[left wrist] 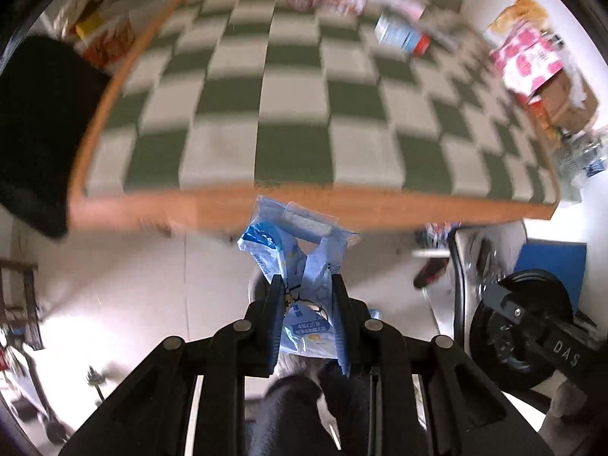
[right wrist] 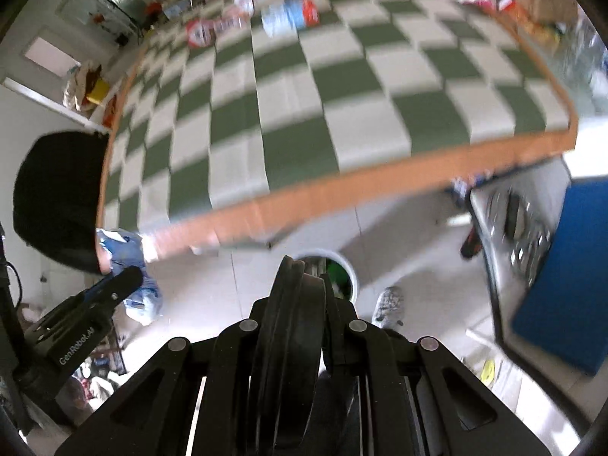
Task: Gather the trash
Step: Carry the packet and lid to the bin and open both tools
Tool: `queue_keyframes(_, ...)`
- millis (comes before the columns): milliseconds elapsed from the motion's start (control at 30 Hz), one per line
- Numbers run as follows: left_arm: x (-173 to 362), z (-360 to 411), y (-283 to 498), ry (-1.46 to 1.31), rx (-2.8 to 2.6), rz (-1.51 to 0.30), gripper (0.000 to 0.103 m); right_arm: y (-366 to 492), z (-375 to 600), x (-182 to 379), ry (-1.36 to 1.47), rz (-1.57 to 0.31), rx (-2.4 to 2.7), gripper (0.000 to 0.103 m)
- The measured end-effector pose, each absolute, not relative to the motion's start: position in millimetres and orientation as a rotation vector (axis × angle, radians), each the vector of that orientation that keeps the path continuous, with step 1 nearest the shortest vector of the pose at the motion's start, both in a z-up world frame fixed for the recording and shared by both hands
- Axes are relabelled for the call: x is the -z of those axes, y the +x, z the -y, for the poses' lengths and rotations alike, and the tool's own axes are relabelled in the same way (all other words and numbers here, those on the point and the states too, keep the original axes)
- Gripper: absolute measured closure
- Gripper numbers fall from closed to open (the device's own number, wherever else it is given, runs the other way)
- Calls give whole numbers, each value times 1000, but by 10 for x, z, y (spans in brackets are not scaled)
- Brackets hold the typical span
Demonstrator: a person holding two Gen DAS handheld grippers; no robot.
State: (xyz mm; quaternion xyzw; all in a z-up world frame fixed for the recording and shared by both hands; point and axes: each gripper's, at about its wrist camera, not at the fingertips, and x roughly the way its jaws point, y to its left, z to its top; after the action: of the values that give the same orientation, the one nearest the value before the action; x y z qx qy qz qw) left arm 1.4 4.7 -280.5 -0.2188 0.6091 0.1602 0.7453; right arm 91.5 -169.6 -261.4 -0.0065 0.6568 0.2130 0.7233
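Open pale floor below the table edge; white bin and blue cabinet rightward

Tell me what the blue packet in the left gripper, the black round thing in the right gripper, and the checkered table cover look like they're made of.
Blue packet: thin glossy plastic film, judging by its crinkles and sheen. Black round thing: probably moulded plastic, a matte ridged disc; rubber is possible. Checkered cover: looks like soft matte cloth or foam, but blur leaves it open.

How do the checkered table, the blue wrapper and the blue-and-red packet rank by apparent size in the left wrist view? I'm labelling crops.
1. checkered table
2. blue wrapper, enlarged by nearness, held by the left gripper
3. blue-and-red packet
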Motion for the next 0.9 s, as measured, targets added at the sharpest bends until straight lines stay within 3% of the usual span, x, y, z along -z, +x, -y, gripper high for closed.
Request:
queue_keyframes(467,5886,-333,-179,-854,-312,-1549,79,609,1656,5725,88,-1737,-471,88)
queue_keyframes(533,6207,-315,-181,-854,-310,-1573,72,605,1593,6218,93,-1781,-471,87)
queue_keyframes(600,6408,-302,-206,-836,-324,-1587,38,607,1533,6599,82,-1815,-480,86)
queue_keyframes(633,6480,-314,-236,-818,-348,-1585,32,605,1508,6773,65,-1826,-486,84)
queue_keyframes(700,6564,-368,-302,-808,-383,-1584,3,597,1481,7018,13,-1821,-489,69)
queue_keyframes(767,6644,-406,-388,-797,-414,-1596,0,591,1484,7191,-22,-1816,-495,41)
queue_keyframes(800,6654,-407,-417,-784,-430,-1601,0,601,1493,7234,-31,-1817,-497,33)
queue_keyframes(833,6651,-401,-450,-768,-443,-1604,0,587,1493,7277,-52,-1815,-504,19)
queue_keyframes(867,6648,-412,-487,-757,-451,-1605,0,569,1489,7301,-97,-1806,-499,9)
queue_keyframes(900,6630,-406,-521,-739,-458,-1610,0,547,1483,7297,-140,-1791,-493,5)
